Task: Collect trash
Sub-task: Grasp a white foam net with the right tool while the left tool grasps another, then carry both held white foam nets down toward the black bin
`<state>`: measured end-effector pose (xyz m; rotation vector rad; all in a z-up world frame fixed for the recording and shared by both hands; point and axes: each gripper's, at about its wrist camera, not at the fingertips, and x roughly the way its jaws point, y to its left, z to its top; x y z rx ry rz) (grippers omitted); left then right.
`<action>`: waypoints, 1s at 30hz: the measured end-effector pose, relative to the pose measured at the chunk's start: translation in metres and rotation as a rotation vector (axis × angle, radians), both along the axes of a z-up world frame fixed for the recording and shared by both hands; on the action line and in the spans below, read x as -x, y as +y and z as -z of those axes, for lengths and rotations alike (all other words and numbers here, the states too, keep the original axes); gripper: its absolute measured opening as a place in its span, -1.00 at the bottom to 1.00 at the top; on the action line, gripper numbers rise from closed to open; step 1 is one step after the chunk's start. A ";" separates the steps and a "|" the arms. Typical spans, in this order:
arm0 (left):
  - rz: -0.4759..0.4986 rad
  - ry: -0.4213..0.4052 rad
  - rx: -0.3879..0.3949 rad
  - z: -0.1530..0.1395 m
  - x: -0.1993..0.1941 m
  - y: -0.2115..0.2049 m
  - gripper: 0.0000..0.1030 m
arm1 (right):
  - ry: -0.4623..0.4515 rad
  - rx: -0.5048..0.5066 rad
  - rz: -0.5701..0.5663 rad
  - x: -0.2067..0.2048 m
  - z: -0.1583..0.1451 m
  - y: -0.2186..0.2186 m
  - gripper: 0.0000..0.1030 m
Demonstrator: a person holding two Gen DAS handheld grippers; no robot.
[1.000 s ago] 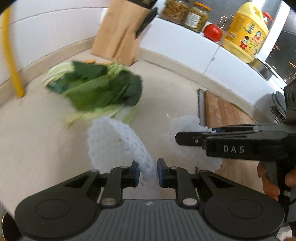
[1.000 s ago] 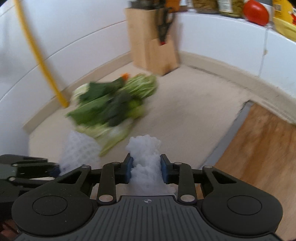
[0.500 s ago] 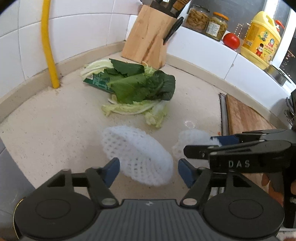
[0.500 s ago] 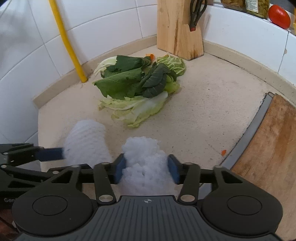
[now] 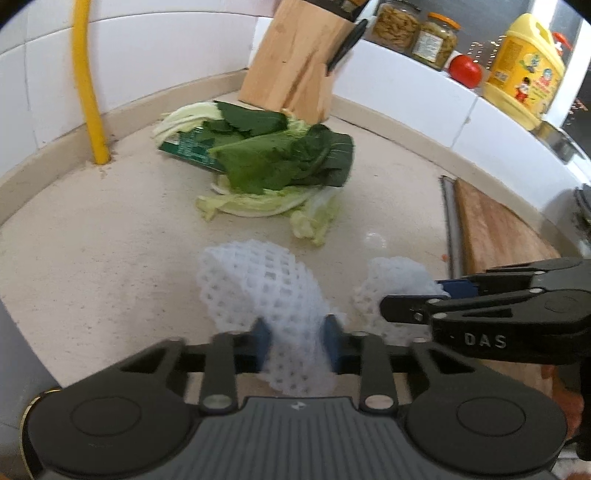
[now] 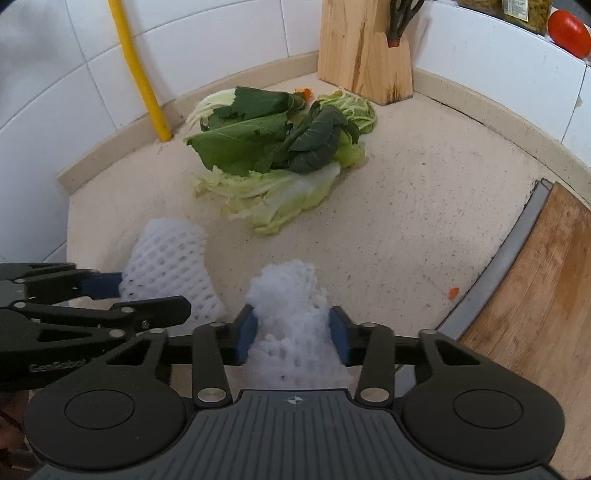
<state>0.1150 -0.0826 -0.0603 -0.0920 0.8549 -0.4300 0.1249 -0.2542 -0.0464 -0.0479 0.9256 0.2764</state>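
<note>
foam net sleeves (image 5: 258,288), white lattice mesh

The right gripper (image 5: 417,299), seen from the left wrist, carries the raised letters "DAS" on its black side. The left gripper (image 6: 122,295), seen from the right wrist, shows "GenRobot" faintly. Print on the yellow bottle (image 5: 524,70), the jars (image 5: 417,33) and the green packet (image 5: 192,147) is too small to read.
</note>
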 end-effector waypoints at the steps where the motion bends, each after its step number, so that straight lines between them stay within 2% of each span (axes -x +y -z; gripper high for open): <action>1: 0.006 0.002 0.010 -0.001 0.001 0.000 -0.73 | 0.002 -0.008 -0.002 0.001 -0.001 0.000 -0.24; 4: -0.009 -0.004 0.021 -0.004 0.005 0.004 -0.75 | -0.002 -0.026 -0.001 0.003 -0.005 0.000 -0.29; 14: -0.089 -0.030 0.055 -0.019 0.017 0.035 -0.76 | -0.037 -0.101 0.006 0.010 -0.021 0.005 -0.31; 30: -0.266 -0.050 0.053 -0.019 0.054 0.113 -0.76 | -0.053 -0.094 -0.180 0.020 -0.027 0.094 -0.31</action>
